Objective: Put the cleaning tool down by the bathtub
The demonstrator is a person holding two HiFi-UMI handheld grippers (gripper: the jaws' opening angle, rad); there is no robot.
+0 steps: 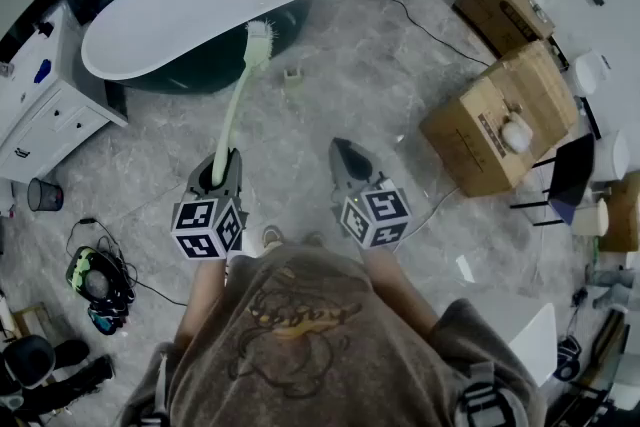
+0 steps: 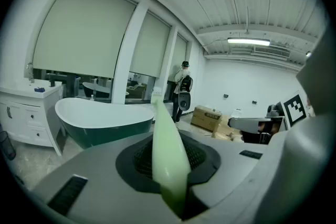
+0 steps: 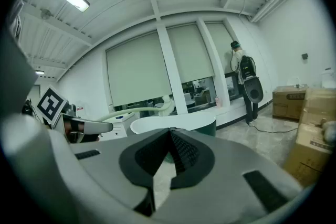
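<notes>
The left gripper is clamped on the butt end of the cleaning tool, a long pale green brush, its jaws held partly apart by the handle between them. The brush's long axis runs straight out along the gripper's own line, away from the person and towards the bathtub. In the head view it leans slightly to the right as it goes, with a gentle curve in the handle. The bristle head is the far end, and in that view it overlaps the tub's near dark green wall below the white rim; whether it touches the tub cannot be told. The brush is held clear of the grey marbled floor. In the left gripper view the handle rises from the jaws and narrows to the bristles, with the tub behind and to the left. The right gripper is held just beside the left, jaws brought together at the tips with nothing in them. Cardboard boxes stand well off to the right.
</notes>
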